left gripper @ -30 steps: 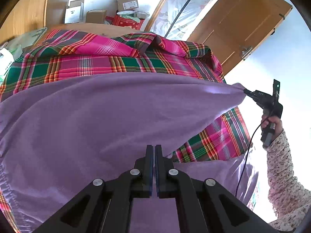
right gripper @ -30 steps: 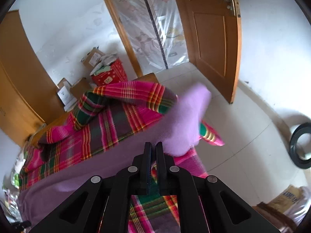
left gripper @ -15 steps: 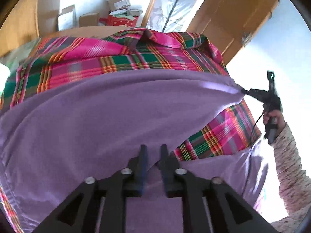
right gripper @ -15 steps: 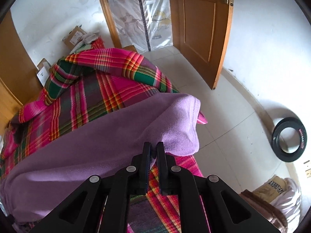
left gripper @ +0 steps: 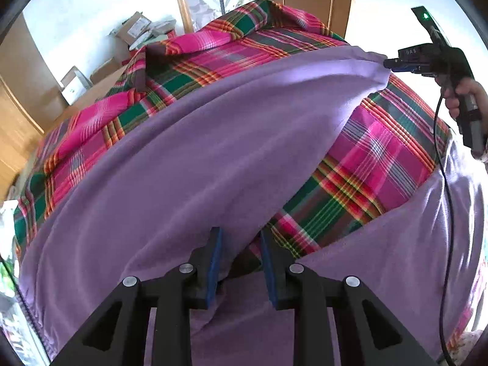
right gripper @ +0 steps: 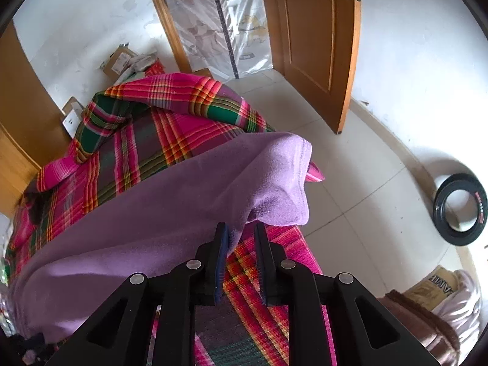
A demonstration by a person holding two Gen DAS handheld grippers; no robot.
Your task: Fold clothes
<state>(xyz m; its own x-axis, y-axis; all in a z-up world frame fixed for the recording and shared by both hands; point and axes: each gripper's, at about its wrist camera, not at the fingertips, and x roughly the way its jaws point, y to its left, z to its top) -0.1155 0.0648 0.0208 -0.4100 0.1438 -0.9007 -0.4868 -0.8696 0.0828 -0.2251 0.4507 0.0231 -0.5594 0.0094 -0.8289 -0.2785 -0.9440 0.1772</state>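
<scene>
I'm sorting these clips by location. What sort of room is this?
Probably a bedroom in a home: a purple garment lies on what looks like a bed with a plaid cover, beside a wooden door, a tiled floor and cardboard boxes by the wall.

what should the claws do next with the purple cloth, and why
Probably draw both claws back clear of the purple cloth. The left claw and right claw stand open, and the folded-over part lies across the plaid blanket, so the fold looks laid.

The purple garment (left gripper: 189, 164) hides much of the plaid blanket (left gripper: 375, 158) and runs past the lower edge.
</scene>
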